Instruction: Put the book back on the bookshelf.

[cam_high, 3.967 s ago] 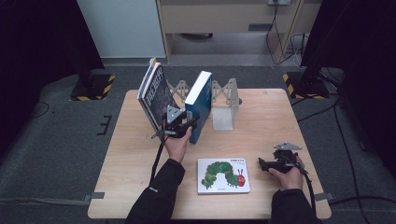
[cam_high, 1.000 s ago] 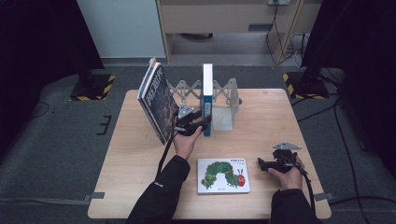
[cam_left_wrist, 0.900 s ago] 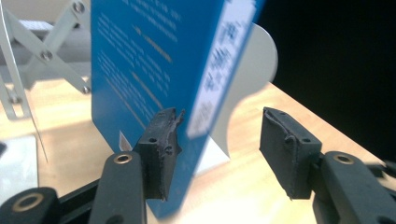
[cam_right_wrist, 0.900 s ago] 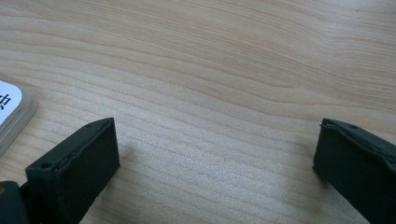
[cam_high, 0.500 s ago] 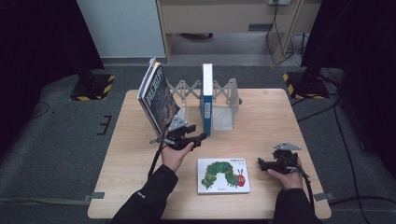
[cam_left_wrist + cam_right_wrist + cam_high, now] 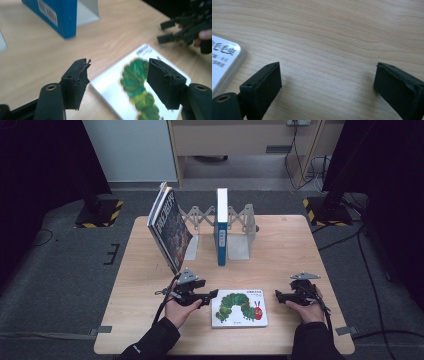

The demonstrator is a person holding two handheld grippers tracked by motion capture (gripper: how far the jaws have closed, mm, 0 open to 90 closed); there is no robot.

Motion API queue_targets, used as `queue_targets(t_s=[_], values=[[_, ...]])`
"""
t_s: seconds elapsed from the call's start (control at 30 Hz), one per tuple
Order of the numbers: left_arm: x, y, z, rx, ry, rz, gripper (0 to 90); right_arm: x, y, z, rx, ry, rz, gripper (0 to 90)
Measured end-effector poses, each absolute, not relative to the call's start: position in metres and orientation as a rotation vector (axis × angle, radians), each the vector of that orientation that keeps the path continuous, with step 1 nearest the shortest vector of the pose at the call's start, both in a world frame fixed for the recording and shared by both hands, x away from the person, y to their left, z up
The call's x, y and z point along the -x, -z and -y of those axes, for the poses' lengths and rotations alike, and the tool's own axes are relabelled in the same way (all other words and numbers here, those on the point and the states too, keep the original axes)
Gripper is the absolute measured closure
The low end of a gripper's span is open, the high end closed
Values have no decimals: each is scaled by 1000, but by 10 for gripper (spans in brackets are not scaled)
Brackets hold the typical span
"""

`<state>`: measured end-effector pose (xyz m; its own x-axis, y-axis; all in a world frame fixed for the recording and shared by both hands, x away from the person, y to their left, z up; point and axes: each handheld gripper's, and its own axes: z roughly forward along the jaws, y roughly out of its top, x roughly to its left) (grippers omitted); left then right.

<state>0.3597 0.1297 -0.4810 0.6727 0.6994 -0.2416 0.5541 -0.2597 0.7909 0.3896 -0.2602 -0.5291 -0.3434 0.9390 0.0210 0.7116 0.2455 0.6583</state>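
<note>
The light wooden table (image 6: 150,320) is carrying a grey metal accordion book rack (image 6: 239,236) at its far centre. A tall blue hardcover book (image 6: 221,227) is standing upright in the rack, spine toward the near side. A large dark-covered picture book (image 6: 169,229) is leaning tilted at the rack's left end, its top tipping to the left.

A flat white board book with a green caterpillar on its cover (image 6: 239,308) is lying face up near the table's near edge, between the two hands.

The left gripper (image 6: 206,296) is sitting just left of the white board book, its jaws spread wide and empty; in the left gripper view the caterpillar cover (image 6: 132,82) is lying just beyond and between the open jaws.

The right gripper (image 6: 283,296) is resting to the right of the board book, close to it, jaws also wide apart and holding nothing. In the right gripper view the book's corner (image 6: 224,60) is lying left of the left jaw, with bare wood between the jaws.
</note>
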Motion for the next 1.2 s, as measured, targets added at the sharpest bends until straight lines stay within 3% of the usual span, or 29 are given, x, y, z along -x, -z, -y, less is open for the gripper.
queue_targets(t_s=[0.5, 0.83, 0.97, 1.1, 1.2], values=[[-358, 524, -123, -2098, -135, -1008, 273, -369, 512, 235, -1506, -940, -2209, 106], [-357, 535, -122, -2049, -189, -958, 123, -362, 511, 214, -1469, -979, -2276, 135], [-357, 535, -121, -2048, -189, -960, 118, -359, 511, 209, -1452, -996, -2296, 154], [-357, 536, -119, -2072, -199, -962, 33, -356, 511, 209, -1461, -1007, -2303, 194], [-357, 536, -119, -2070, -198, -966, 18, -352, 511, 206, -1456, -1007, -2318, 229]])
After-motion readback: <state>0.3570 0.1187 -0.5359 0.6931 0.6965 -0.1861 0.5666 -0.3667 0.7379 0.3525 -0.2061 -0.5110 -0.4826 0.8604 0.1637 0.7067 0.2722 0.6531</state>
